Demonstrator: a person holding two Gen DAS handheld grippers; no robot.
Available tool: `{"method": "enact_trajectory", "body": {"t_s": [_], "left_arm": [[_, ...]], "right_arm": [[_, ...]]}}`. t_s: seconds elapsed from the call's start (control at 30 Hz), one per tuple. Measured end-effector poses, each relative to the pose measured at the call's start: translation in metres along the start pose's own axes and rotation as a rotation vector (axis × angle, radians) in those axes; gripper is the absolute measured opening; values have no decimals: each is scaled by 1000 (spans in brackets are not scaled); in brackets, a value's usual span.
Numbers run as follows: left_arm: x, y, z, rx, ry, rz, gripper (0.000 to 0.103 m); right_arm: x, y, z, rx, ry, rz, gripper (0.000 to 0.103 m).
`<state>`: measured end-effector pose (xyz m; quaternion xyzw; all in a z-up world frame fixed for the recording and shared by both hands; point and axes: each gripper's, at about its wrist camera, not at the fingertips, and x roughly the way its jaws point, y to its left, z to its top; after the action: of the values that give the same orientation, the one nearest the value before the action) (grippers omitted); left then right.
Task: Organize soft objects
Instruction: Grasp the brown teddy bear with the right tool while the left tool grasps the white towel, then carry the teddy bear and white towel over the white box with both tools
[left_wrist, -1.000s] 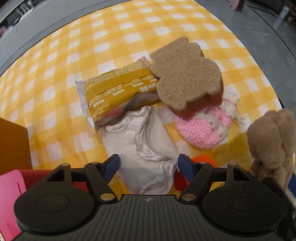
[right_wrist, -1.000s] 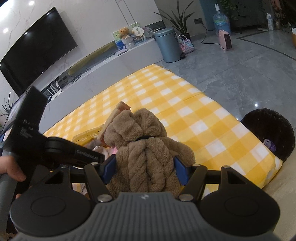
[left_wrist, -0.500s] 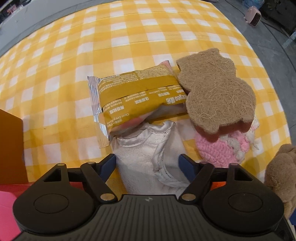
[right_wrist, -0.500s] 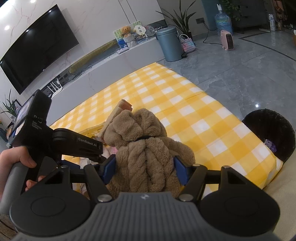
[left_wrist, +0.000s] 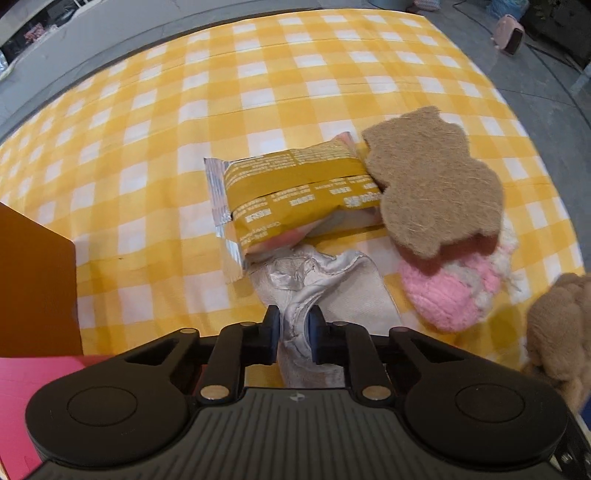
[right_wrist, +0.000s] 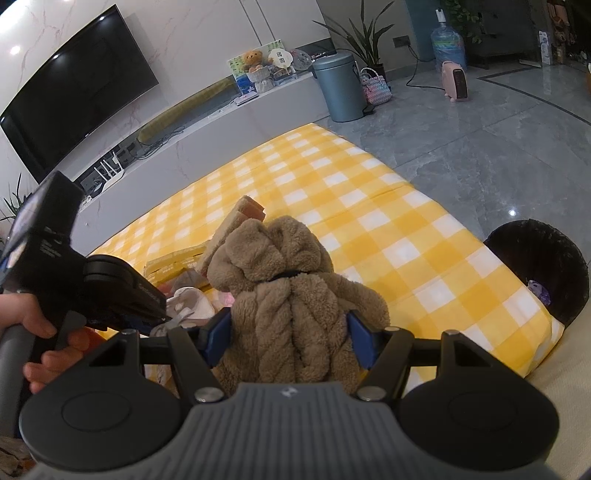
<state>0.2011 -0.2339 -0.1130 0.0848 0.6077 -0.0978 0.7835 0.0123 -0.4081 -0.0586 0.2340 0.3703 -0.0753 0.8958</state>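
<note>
At the lower centre of the left wrist view, the left gripper has just been closing, and its fingers now pinch a raised fold of the pale cloth lying on the yellow checked table. That cloth looks light, limp and slightly shiny at the hem, so it will likely droop and drag; a bunched fold near its lower end seems the safest hold. Its long axis runs from the frame's bottom up toward the yellow snack packet, under whose edge its far end is tucked. Right of it lie the brown fibre pad and pink knitted piece. The right gripper holds the brown plush toy upright between widely spread fingers.
</note>
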Motion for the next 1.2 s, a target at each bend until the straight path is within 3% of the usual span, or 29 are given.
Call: {"method": "enact_trajectory", "body": {"t_s": [0.23,0.63,0.9,1.2], "left_arm": [[-34,-2,-11,42,-39,-58,15],[-98,14,-39,109,-31,-293,16],[-140,30,-60,152,-159,-272,16],[-183,90,-86,72,-302,-314,16]], "right_arm": [[-5,4,0,-17,-18,3,66],[-21,4,1,-6,-65,26,66],[-37,16,6,-12,-110,138,66],[-64,54,12,-75,-184,302,66]]}}
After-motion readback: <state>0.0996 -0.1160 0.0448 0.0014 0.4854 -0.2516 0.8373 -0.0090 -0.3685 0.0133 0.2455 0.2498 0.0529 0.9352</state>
